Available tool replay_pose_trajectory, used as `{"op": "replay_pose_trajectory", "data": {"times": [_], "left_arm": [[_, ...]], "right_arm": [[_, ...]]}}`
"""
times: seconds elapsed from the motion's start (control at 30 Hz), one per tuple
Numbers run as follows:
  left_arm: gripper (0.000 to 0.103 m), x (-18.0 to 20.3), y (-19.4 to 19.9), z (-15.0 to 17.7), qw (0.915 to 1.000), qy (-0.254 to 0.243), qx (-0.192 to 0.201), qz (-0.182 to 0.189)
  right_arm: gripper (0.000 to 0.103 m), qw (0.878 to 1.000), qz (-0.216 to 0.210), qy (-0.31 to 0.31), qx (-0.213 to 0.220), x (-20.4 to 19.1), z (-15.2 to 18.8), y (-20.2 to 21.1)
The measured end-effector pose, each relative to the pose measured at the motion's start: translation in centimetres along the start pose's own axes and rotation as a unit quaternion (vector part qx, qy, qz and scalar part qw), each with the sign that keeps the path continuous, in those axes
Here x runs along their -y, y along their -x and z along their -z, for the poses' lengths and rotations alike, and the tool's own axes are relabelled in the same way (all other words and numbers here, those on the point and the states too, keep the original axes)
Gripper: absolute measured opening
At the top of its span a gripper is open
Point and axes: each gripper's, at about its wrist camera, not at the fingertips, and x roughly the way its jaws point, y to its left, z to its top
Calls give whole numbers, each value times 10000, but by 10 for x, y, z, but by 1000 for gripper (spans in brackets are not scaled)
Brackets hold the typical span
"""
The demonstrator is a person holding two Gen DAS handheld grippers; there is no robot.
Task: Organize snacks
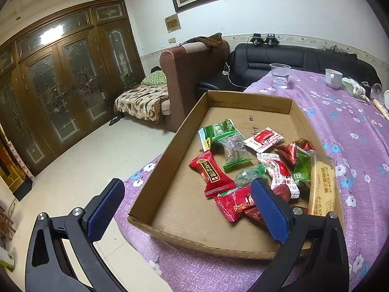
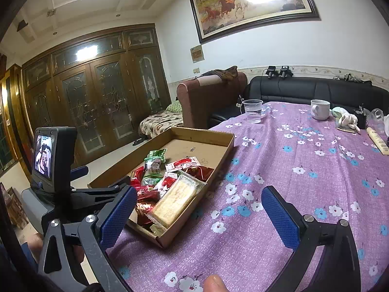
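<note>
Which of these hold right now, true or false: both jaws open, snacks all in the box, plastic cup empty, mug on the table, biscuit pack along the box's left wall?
1. Both the left gripper and right gripper have open jaws, holding nothing. True.
2. All visible snacks lie inside the cardboard box. True.
3. The plastic cup is empty. False: it holds some water.
4. A white mug stands on the tablecloth. True.
5. The biscuit pack lies along the box's left wall. False: it lies along the right wall.

Far half of the cardboard tray [image 1: 248,97] floor lies bare and reachable from above; snack packets [image 1: 243,165] crowd its near right part. Broad bare tablecloth [image 2: 304,182] extends right of the tray. Plastic cup [image 2: 252,110] and mug [image 2: 319,109] obstruct the far edge.
</note>
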Motion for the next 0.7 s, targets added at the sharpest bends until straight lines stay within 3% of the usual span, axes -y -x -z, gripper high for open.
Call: {"op": "replay_pose_trajectory", "data": {"times": [0.7], "left_arm": [[103, -1, 0, 1, 10000, -4, 20, -60]], "right_arm": [[102, 10000, -9, 45, -18, -2, 1, -2]]}}
